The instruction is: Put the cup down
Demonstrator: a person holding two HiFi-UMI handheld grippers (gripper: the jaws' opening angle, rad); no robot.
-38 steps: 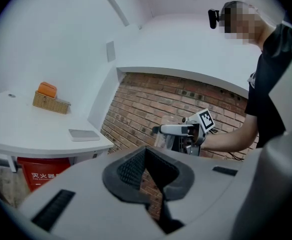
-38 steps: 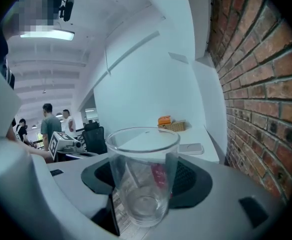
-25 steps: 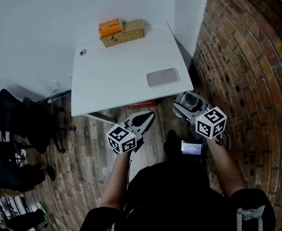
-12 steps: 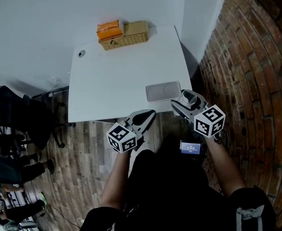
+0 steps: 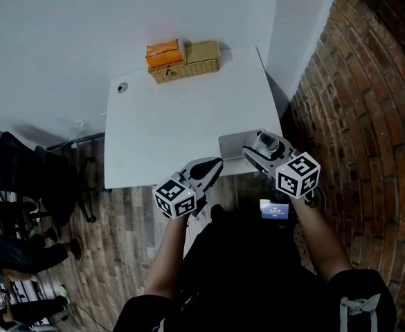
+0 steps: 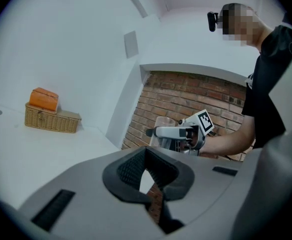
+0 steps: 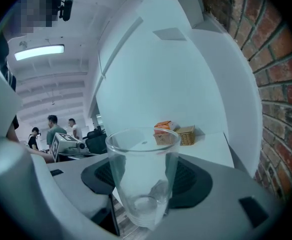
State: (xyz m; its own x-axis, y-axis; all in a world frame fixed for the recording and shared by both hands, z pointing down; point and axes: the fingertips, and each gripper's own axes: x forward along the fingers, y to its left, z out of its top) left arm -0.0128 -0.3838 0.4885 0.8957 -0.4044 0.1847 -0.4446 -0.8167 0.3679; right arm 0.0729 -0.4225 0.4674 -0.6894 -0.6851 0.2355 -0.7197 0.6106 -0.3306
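Cup of clear, smooth glass, tapered toward a thick round base, upright and empty, pinched between the dark ribbed pads of the right gripper. In the head view, placed right of centre, over the near right corner of the white table. Directly above a flat grey pad with rounded corners. Contact between cup base and pad not determinable.

Left gripper: black textured pads pressed together at the tips, nothing between them. Positioned at the table's near edge, just below centre of the head view, beside the right gripper and apart from it.

Basket of woven tan wicker, rectangular, at the table's far edge, top centre of the head view, close to the white wall. Contents: an orange packet projecting above the rim on the left half and a flat-topped tan piece on the right half.

Small round dark fitting set in the tabletop, upper left of the table surface. Matt, plain tabletop with square corners. Red brick wall along the right of the frame. Wood-plank floor at lower left.
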